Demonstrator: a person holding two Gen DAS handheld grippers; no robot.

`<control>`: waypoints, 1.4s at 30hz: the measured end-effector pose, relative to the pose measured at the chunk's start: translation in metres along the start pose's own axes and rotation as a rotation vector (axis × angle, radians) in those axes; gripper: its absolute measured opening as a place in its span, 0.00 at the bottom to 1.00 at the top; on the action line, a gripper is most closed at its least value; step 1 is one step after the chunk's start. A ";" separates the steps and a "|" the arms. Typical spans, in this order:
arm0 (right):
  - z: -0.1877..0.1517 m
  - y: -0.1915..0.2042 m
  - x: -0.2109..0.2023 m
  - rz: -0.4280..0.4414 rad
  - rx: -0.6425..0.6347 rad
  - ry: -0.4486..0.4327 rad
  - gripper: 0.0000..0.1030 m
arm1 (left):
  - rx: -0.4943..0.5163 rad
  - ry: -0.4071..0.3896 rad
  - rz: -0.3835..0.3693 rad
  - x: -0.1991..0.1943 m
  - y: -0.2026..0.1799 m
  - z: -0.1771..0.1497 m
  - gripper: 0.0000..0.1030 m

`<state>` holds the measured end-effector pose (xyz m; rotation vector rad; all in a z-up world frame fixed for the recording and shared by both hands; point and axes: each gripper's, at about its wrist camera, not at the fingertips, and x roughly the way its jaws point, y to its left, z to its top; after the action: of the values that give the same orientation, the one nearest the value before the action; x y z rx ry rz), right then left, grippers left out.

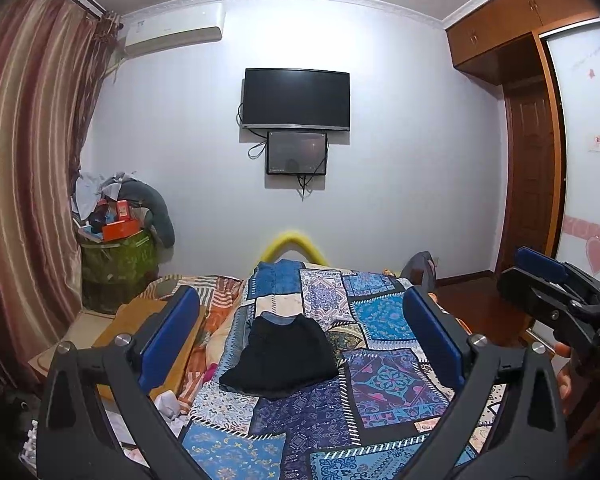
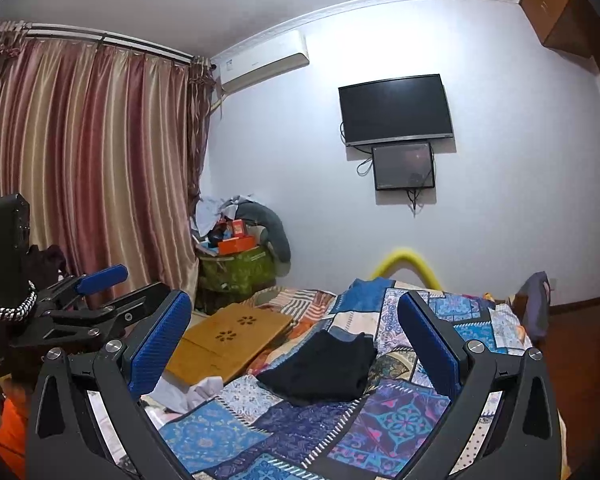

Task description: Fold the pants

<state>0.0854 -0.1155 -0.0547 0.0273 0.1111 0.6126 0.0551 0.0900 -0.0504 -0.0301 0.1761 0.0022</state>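
Observation:
Black pants [image 1: 281, 354] lie in a folded bundle on the patchwork bedspread [image 1: 384, 384], straight ahead of my left gripper [image 1: 300, 340]. That gripper is open and empty, held above the bed, well short of the pants. My right gripper [image 2: 294, 344] is open and empty too; the pants [image 2: 324, 366] lie ahead between its blue pads [image 2: 160, 344]. Each gripper shows in the other's view: the right one [image 1: 548, 280] at the right edge, the left one [image 2: 96, 284] at the left edge.
A wooden lap board [image 2: 228, 340] lies left of the pants, with white cloth [image 2: 192, 392] in front of it. A cluttered green bin [image 1: 116, 264] stands by the striped curtain [image 1: 32, 184]. Two screens [image 1: 296, 100] hang on the far wall. A wardrobe [image 1: 532, 184] stands right.

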 end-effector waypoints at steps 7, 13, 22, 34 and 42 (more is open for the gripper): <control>-0.001 -0.001 0.001 -0.001 0.006 0.010 1.00 | 0.007 -0.003 -0.006 -0.001 -0.001 -0.001 1.00; 0.000 -0.003 0.002 -0.002 0.012 0.017 1.00 | 0.009 -0.005 -0.007 -0.001 -0.002 -0.002 1.00; -0.002 -0.005 0.003 -0.004 0.015 0.022 1.00 | -0.001 0.000 -0.016 0.000 -0.002 -0.003 1.00; -0.003 -0.006 0.003 -0.006 0.023 0.025 1.00 | 0.000 0.023 -0.035 0.005 -0.001 -0.004 1.00; -0.004 -0.008 0.005 -0.007 0.029 0.029 1.00 | -0.001 0.027 -0.046 0.007 0.000 -0.005 1.00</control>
<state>0.0932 -0.1194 -0.0599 0.0456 0.1480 0.6044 0.0607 0.0897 -0.0562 -0.0355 0.2022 -0.0437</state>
